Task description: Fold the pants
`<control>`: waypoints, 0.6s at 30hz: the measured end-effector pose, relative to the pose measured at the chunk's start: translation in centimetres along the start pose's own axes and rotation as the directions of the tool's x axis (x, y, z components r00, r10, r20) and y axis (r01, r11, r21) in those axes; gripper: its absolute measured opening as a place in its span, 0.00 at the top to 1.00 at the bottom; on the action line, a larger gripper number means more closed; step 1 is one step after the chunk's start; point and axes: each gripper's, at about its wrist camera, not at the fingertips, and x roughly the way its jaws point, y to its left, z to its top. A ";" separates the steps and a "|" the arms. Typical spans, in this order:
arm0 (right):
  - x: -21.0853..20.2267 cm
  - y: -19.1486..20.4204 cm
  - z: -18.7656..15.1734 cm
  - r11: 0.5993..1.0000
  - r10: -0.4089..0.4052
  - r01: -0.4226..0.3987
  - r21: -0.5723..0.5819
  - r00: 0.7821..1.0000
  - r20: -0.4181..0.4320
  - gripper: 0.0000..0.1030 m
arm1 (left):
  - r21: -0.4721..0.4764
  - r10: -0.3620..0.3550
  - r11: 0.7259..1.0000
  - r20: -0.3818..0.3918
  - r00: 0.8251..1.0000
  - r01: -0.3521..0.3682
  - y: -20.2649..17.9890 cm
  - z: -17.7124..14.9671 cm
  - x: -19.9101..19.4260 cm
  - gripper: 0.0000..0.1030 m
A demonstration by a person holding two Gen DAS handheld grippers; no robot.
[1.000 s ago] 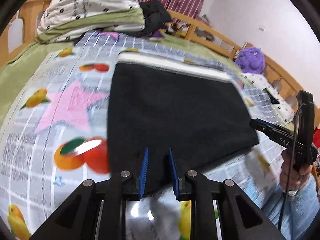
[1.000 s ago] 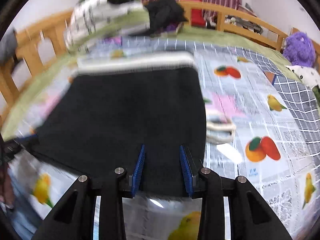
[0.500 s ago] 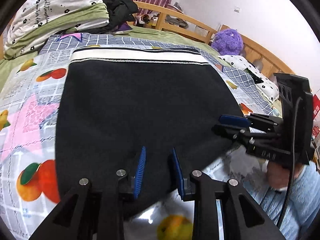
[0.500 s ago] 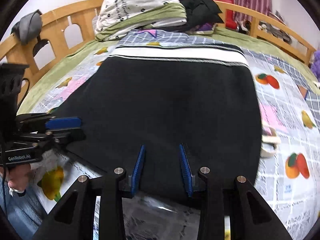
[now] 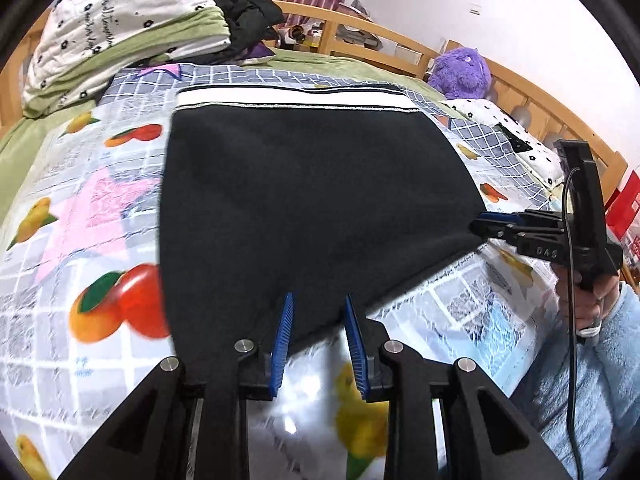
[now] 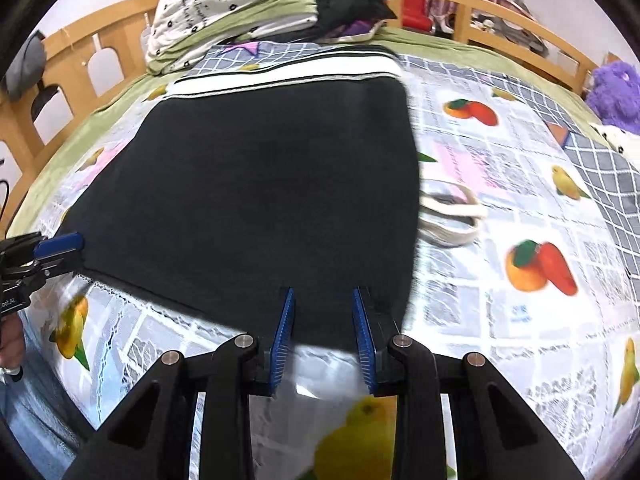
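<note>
Pants pulled nearer; purple plush, bedding pile beyond.

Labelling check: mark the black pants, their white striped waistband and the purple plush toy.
black pants point(image 5: 320, 200), left wrist view, middle of the dark fabric panel
white striped waistband point(image 6: 288, 74), right wrist view, centre of the white band
purple plush toy point(image 5: 460, 68), left wrist view, its body
</note>
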 end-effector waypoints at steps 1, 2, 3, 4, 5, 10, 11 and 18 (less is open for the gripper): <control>-0.4 -0.3 -0.1 1.000 -0.006 0.006 -0.002 1.000 -0.001 0.72 | -0.005 0.025 1.000 0.018 1.000 -0.025 0.1 -0.3 -0.7 0.75; -0.8 -0.6 -0.1 1.000 -0.012 0.012 0.000 1.000 0.002 0.72 | -0.013 0.028 1.000 0.037 0.999 -0.028 0.4 -0.3 -1.5 0.75; -1.2 -0.8 -0.2 1.000 -0.019 0.019 0.004 1.000 0.010 0.72 | -0.025 0.026 0.999 0.057 0.998 -0.025 0.7 -0.3 -2.1 0.74; -1.7 -1.3 -0.1 0.999 -0.030 0.029 0.013 0.999 0.025 0.71 | -0.042 0.028 0.999 0.077 0.997 -0.025 1.2 -0.2 -2.7 0.73; -2.2 -1.8 0.1 0.999 -0.031 0.030 0.027 0.999 0.044 0.71 | -0.069 0.036 0.997 0.100 0.994 -0.029 1.9 0.2 -3.4 0.67; -2.9 -3.4 4.3 0.994 -0.033 0.019 0.105 0.989 0.141 0.66 | -0.119 0.091 0.990 0.140 0.986 -0.074 4.1 3.8 -3.4 0.61; -2.7 -3.5 5.5 0.992 -0.055 0.037 0.117 0.987 0.151 0.65 | -0.124 0.100 0.989 0.148 0.984 -0.081 4.4 4.8 -3.2 0.61; 1.2 -4.5 13.0 0.980 -0.053 0.017 0.199 0.982 0.180 0.54 | -0.170 0.129 0.980 0.129 0.983 -0.106 6.9 10.8 1.6 0.61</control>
